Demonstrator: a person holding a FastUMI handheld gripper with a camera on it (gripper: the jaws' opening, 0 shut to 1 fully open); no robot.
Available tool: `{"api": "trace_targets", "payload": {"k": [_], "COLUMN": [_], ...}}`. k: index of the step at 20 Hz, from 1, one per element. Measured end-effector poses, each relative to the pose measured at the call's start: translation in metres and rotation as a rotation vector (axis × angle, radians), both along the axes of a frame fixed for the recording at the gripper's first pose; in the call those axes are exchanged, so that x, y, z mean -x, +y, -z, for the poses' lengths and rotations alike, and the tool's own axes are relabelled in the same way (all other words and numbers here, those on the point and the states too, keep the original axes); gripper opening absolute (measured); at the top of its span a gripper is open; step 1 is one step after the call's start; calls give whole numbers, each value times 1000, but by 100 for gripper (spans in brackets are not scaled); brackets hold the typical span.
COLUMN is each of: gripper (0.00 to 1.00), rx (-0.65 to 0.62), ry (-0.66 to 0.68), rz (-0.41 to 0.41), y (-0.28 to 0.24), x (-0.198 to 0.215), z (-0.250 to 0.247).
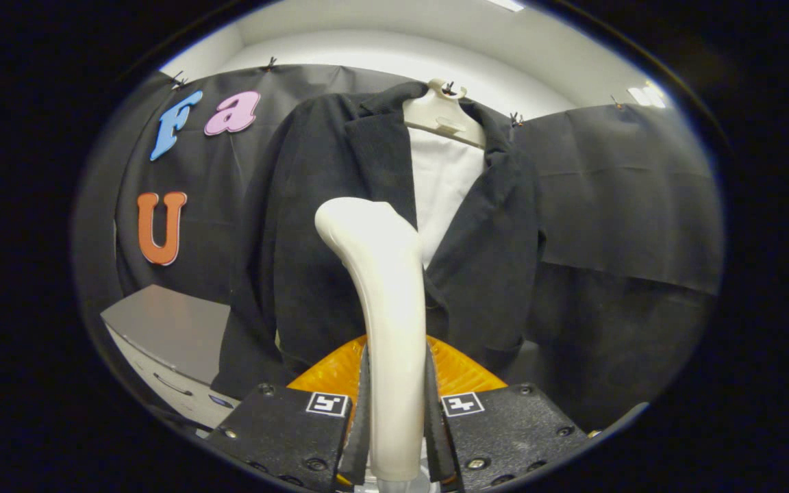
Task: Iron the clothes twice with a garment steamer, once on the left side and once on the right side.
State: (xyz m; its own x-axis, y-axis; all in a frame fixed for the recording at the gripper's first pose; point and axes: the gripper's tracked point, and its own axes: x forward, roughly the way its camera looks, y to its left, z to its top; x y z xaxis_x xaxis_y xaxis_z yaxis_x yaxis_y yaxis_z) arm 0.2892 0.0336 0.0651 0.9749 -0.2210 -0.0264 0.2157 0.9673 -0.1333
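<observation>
tongs (394, 418) | both fingers (363, 418) clamped on steamer handle (384, 308) | pointing forward, level

We see our gripper (396, 418) clamped on a white garment steamer (381, 308), both fingers pressing its handle, held upright just before a black jacket (312, 260) on a hanger (444, 113).

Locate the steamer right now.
In the gripper view, the white steamer stands upright, clamped between the gripper fingers, its head just in front of the black jacket.

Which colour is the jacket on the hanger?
Black jacket, over a white shirt, seen in the gripper view.
</observation>
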Motion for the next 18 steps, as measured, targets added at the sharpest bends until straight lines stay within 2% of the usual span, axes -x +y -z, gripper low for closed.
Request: {"api": "trace_targets", "payload": {"k": [6,13,18], "gripper": [36,36,36], "rx": [-8,-49,-33], "ry": [60,139,192], "rz": [-21,-19,-10], "y": [6,-1,-6], "x": [2,8,14], "z": [44,100,136]}}
